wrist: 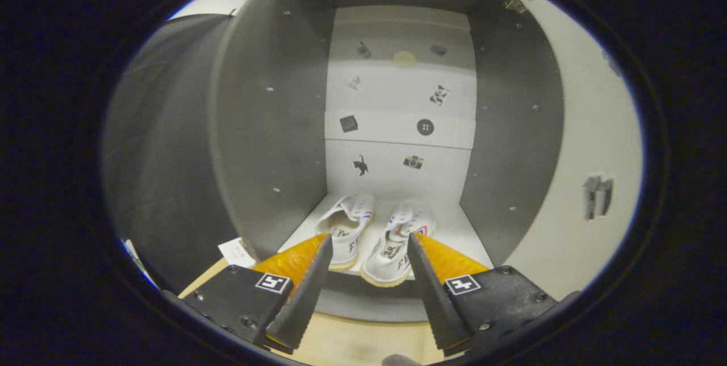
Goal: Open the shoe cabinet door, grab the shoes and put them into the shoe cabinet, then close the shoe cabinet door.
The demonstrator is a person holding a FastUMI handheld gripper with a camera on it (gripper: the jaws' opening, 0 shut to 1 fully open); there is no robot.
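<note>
While gripper [368,244] fingers gape, white canvas shoes [372,235], smooth grey shoe cabinet [272,127]

Shoes [372,238] sit inside the cabinet [272,127] (door open), beyond the parted, empty claw [369,246].

The shoe cabinet's bottom shelf [454,229] is white and carries a pair of white shoes [372,235] side by side, heels at its front edge, toes toward the back edge. The right shoe's heel slightly overhangs the front edge.
</note>
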